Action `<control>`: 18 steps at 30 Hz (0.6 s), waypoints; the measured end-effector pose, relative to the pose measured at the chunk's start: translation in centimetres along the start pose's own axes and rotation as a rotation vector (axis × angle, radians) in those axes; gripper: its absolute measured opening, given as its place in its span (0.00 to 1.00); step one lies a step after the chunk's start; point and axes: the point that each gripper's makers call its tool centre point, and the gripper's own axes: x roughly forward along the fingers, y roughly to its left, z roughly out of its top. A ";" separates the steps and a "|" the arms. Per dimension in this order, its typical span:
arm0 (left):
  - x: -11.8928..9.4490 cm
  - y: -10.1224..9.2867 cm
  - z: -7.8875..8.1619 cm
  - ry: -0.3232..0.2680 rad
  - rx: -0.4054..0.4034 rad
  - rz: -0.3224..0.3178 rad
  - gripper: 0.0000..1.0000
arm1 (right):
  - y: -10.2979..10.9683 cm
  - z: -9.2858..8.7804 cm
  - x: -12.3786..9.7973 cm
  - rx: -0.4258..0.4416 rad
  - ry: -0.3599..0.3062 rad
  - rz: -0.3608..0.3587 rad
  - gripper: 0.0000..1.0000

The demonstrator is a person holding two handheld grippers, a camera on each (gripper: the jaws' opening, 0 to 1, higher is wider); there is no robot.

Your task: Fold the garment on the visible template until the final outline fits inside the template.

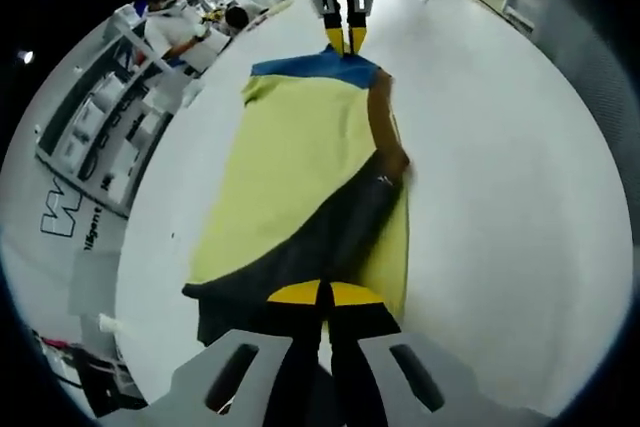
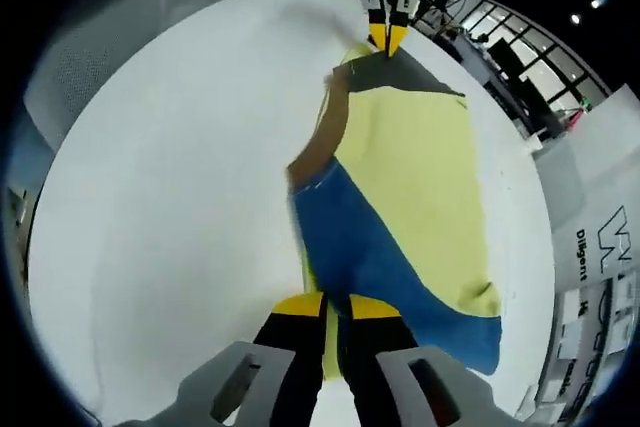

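I see the garment (image 1: 300, 167) stretched lengthwise between my left gripper (image 1: 322, 294) and right gripper (image 2: 336, 305), both clamped on opposite ends.

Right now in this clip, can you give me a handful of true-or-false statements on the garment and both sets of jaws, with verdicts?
1. The yellow cloth garment lies on a white table. True.
2. The left gripper is shut on the garment's dark end. True.
3. The right gripper hangs open above bare table. False: it is shut on the garment's blue end.
4. The garment is folded into a small square. False: it stretches long between the two grippers.
5. One long side is folded over, showing a brown strip. True.
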 end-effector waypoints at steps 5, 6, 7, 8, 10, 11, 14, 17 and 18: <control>-0.2 0.2 0.0 -0.003 -0.015 0.004 0.04 | -0.5 -0.2 -0.2 0.029 -0.009 -0.012 0.00; -0.3 0.2 0.0 -0.003 -0.016 0.004 0.04 | -0.7 -0.2 -0.4 0.046 -0.012 -0.021 0.00; -0.3 0.2 -0.1 -0.004 -0.017 0.004 0.04 | -0.8 -0.3 -0.5 0.042 -0.012 -0.031 0.00; -0.3 0.2 -0.1 -0.004 -0.021 0.004 0.04 | -0.9 -0.3 -0.6 0.051 -0.012 -0.035 0.00; -0.6 0.4 0.0 -0.008 -0.035 0.007 0.04 | -1.1 -0.1 -0.9 0.078 -0.021 -0.038 0.00; -0.6 0.4 0.1 -0.009 -0.037 0.008 0.04 | -1.2 -0.1 -1.1 0.079 -0.022 -0.043 0.00; -1.0 0.7 0.2 -0.016 -0.058 0.016 0.04 | -1.5 0.1 -1.6 0.100 -0.032 -0.054 0.00; -1.3 0.7 0.4 -0.019 -0.062 0.019 0.04 | -1.7 0.3 -2.2 0.119 -0.040 -0.061 0.00; -1.4 0.6 0.4 -0.020 -0.063 0.019 0.04 | -1.7 0.4 -2.4 0.131 -0.046 -0.061 0.00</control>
